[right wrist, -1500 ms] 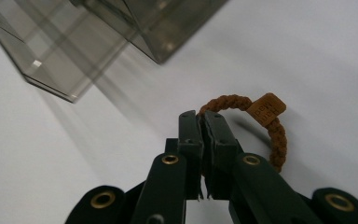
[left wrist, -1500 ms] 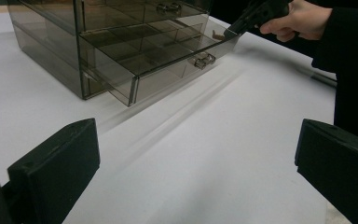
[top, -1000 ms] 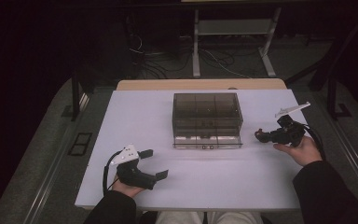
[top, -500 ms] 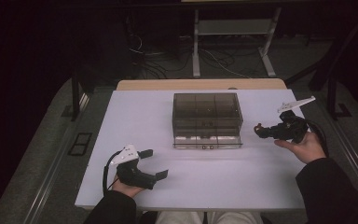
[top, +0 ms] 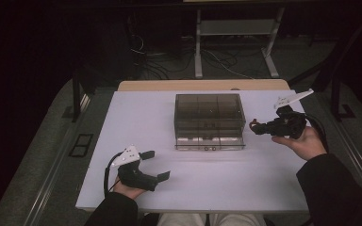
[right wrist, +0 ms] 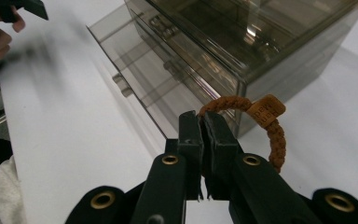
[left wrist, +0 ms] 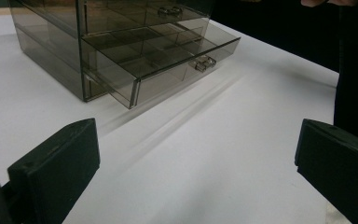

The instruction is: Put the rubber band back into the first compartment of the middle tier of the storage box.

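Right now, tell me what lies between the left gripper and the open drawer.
Bare white table. In the left gripper view nothing lies between the left gripper and the open drawer of the smoky plastic box.

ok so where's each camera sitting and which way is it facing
High view: fixed above the person's side of the table, looking forward and down at the drawer box; both forearms, the left gripper and right gripper show.
Left gripper view: rides the left gripper, looking between its wide-apart jaws at the box's open bottom drawer.
Right gripper view: rides the right gripper, jaws shut on a brown braided bracelet, facing the box's corner.
All three share the drawer box and the white table.
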`<state>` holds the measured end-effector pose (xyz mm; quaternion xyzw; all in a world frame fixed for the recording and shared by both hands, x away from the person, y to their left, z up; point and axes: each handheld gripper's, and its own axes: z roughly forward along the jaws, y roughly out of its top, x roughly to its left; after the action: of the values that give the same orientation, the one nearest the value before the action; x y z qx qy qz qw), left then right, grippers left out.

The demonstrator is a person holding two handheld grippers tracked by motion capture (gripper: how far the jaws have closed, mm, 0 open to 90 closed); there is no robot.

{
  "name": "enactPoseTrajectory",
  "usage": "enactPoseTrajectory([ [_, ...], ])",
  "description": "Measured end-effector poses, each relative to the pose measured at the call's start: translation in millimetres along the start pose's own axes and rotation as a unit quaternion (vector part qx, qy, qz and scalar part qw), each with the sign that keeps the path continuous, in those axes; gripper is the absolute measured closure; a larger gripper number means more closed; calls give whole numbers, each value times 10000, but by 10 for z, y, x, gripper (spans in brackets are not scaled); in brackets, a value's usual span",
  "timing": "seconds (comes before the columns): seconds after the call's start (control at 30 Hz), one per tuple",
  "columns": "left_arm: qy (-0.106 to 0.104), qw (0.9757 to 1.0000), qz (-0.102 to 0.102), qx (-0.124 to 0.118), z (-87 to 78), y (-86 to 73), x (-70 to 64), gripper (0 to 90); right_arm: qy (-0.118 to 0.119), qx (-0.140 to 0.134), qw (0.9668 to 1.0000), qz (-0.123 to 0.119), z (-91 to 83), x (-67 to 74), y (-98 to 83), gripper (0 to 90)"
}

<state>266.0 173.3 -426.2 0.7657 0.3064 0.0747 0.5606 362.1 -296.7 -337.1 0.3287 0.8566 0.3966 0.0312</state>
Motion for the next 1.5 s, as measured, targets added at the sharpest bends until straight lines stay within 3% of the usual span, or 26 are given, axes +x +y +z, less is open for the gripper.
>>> enactPoseTrajectory([
  [0.7,-14,10000,12,-26,-6,2,4,0,96,-81,9993,-344,8,200,256,853],
  [1.5,-30,10000,10,6,-3,4,2,0,349,14,9967,-734,276,443,564,853],
])
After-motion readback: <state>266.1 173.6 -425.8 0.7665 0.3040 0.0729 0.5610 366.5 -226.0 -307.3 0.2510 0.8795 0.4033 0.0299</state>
